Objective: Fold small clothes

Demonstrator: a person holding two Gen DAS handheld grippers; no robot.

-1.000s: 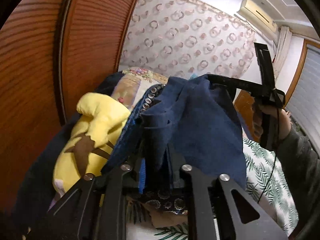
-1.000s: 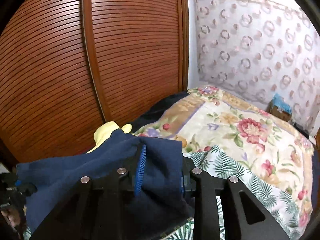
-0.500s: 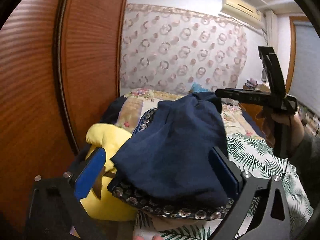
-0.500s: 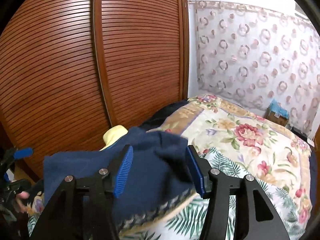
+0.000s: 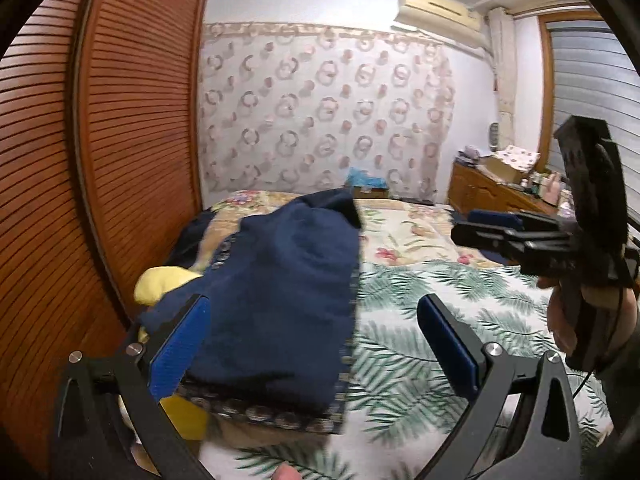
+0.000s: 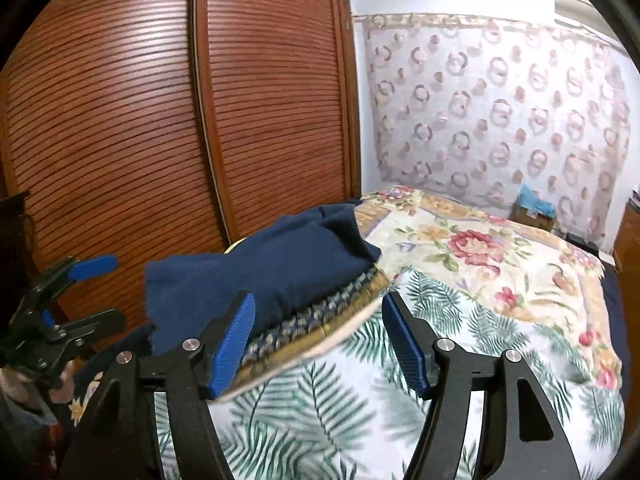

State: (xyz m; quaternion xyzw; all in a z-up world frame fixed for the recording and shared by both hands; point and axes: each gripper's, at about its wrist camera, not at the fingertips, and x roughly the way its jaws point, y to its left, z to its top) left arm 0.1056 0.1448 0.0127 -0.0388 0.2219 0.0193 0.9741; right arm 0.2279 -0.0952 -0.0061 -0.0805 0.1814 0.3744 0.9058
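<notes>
Now | left hand-held gripper [image 5: 312, 344] released, level | right hand-held gripper [image 6: 320, 340] released, beside navy garment [image 5: 280, 280]

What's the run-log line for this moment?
left gripper: open | right gripper: open | navy garment: released, lying on patterned folded pile | bed

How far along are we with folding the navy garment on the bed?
Done: the navy blue garment lies folded over on a patterned-trim cloth, on the palm-leaf bedspread. In hand: nothing; the left gripper and right gripper are both open, clear of the fabric. Left: the yellow cloth beside the pile looks unfolded, though it is mostly hidden.
</notes>
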